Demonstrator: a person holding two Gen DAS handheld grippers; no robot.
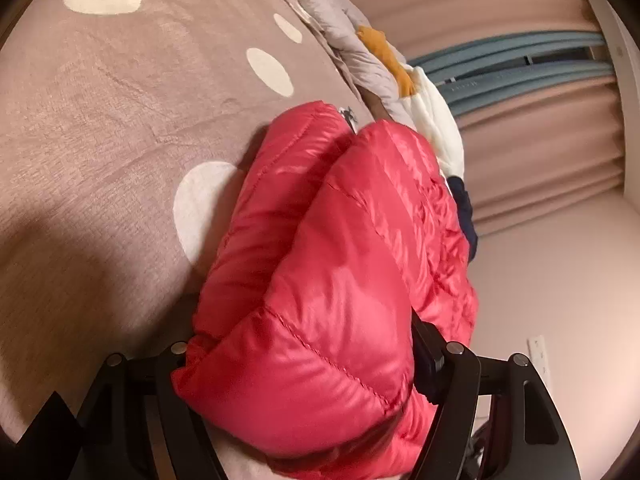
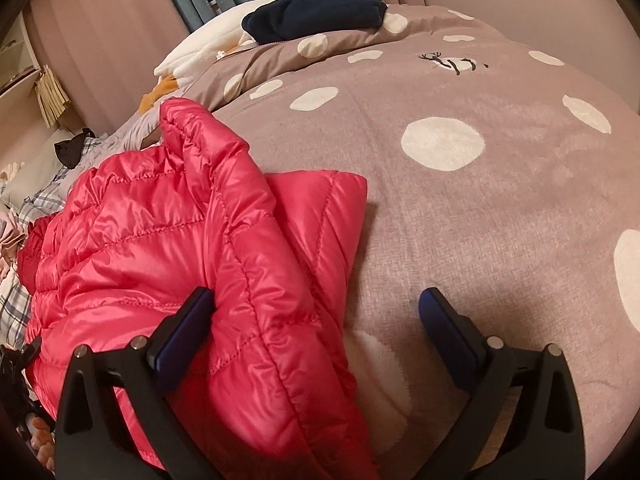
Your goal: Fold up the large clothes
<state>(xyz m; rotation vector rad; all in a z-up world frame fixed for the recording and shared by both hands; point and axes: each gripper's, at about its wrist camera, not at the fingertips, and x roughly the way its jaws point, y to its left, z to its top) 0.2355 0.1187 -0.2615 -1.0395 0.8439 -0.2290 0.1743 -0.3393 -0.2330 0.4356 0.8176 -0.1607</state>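
Note:
A shiny red quilted jacket [image 1: 320, 240] lies bunched on the brown bed cover with cream dots [image 1: 120, 120]. A thick fold of it fills my left gripper [image 1: 304, 332]. The right pad [image 1: 426, 356] presses against the fold; the left finger is hidden under the fabric. In the right wrist view the jacket [image 2: 160, 232] lies at the left of the cover [image 2: 460, 220], a sleeve draped toward me. My right gripper [image 2: 316, 294] stands open and wide. Its left pad [image 2: 192, 320] rests beside the sleeve and its right pad [image 2: 440, 320] hovers over bare cover.
A folded navy garment [image 2: 320, 8] and a white fleece [image 2: 200, 52] sit at the bed's far end. Plaid and grey clothes [image 2: 24, 208] are heaped at the left. Pink curtains [image 1: 520, 0] and a wall [image 1: 560, 280] stand beyond the bed's edge.

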